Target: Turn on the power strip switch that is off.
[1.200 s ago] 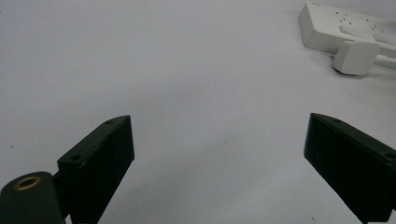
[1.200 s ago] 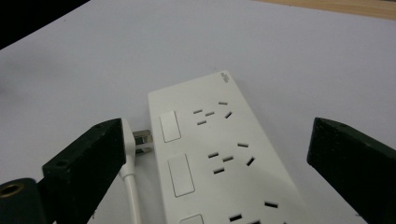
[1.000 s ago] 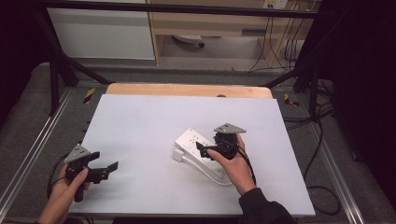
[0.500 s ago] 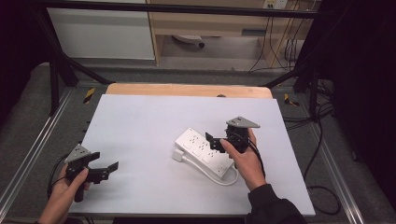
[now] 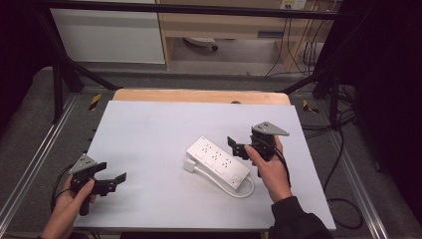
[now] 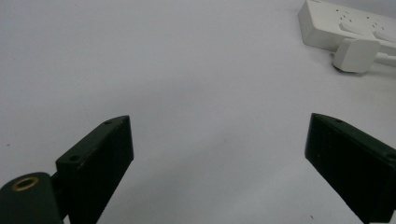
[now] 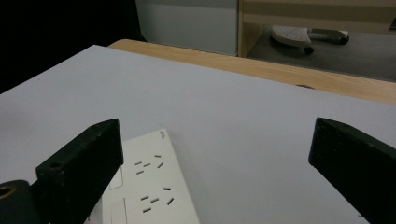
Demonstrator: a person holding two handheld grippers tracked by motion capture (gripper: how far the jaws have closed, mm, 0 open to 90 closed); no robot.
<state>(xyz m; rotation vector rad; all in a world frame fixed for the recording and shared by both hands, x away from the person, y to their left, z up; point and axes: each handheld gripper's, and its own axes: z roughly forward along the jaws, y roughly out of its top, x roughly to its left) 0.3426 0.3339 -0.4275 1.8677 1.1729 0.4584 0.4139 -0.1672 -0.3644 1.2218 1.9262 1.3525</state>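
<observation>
One white power strip lies mid-tabletop, plug tucked at its near-left end, cord looped beside; right tongs apart, just beside strip; left tongs apart, well away; risk: smooth casing skids if pinched off-centre.

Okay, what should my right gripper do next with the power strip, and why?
Probably bring the right gripper back down over the power strip's near end. Its fingers are open and empty, beside the strip without touching it; the plug lies loose at the strip's far end.
</observation>
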